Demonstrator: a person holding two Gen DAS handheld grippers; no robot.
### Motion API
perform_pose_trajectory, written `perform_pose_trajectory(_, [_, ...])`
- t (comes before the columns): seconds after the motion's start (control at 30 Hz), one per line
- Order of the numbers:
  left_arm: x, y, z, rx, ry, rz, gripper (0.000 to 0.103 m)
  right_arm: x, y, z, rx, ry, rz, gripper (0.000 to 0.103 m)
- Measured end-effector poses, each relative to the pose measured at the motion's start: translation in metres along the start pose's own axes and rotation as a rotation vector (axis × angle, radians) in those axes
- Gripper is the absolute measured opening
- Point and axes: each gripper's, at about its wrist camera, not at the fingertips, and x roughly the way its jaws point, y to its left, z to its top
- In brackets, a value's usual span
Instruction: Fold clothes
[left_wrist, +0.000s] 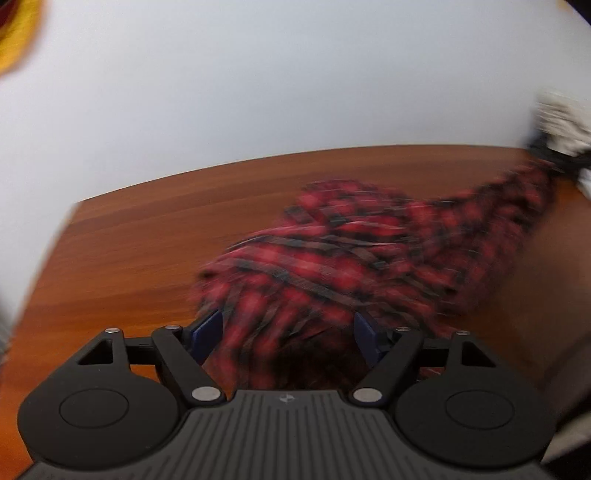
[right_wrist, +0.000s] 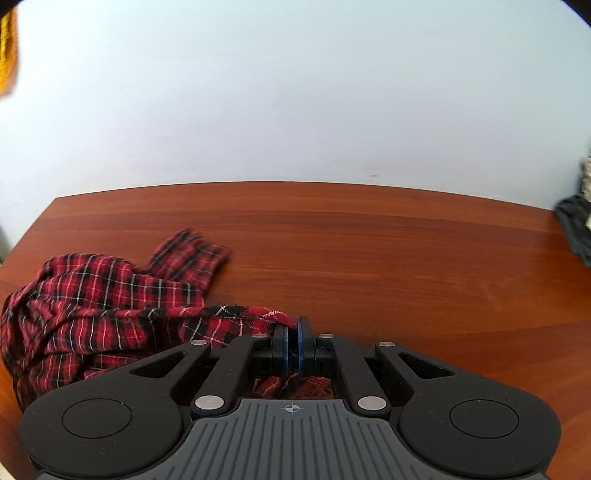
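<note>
A red and black plaid garment (left_wrist: 351, 251) lies crumpled on the brown wooden table (left_wrist: 129, 240), blurred in the left wrist view. One end of it stretches up toward the far right. My left gripper (left_wrist: 286, 325) stands open just over the near end of the cloth, and a bunch of plaid sits between its blue pads (left_wrist: 207, 332); I cannot see them pressing on it. In the right wrist view my right gripper (right_wrist: 293, 332) is shut on an edge of the plaid garment (right_wrist: 99, 295), whose bulk trails off to the left on the table (right_wrist: 369, 240).
A pile of grey and pale clothes (right_wrist: 576, 229) sits at the table's far right edge, also seen as the blurred pile (left_wrist: 561, 122). A yellow cloth (left_wrist: 14, 33) hangs at the top left. A white wall stands behind the table.
</note>
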Motion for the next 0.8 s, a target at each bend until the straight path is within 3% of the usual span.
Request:
perform_pose_trajectory(0.07, [0.007,-0.023,0.005,0.077,-0.004,-0.069,0.084,-0.007,-0.013,-0.002,0.002,0.001,-0.017,0.007])
perform_pose_trajectory(0.2, [0.029,-0.059,0.005,0.221,0.001,-0.116,0.088,-0.021,-0.03,0.002,-0.022,-0.018,-0.035,0.007])
perform_pose_trajectory(0.37, [0.067,-0.08,0.004,0.304,0.012,-0.034,0.086,-0.038,-0.018,0.04,-0.076,-0.086,-0.02,0.007])
perform_pose_trajectory(0.47, [0.074,-0.082,0.0,0.345,-0.032,0.041,0.073,-0.042,-0.009,0.068,-0.109,-0.132,0.021,0.007])
perform_pose_trajectory(0.53, [0.074,-0.078,-0.003,0.337,-0.049,0.077,0.053,-0.041,-0.002,0.088,-0.128,-0.158,0.053,0.007])
perform_pose_trajectory(0.57, [0.074,-0.073,-0.004,0.312,-0.054,0.085,0.049,-0.039,0.006,0.098,-0.149,-0.172,0.067,0.007])
perform_pose_trajectory(0.67, [0.071,-0.049,-0.005,0.22,-0.074,0.126,0.021,-0.033,0.039,0.127,-0.223,-0.209,0.109,0.007])
perform_pose_trajectory(0.8, [0.058,-0.007,-0.013,0.073,-0.109,0.203,0.016,-0.022,0.097,0.162,-0.326,-0.256,0.16,0.007])
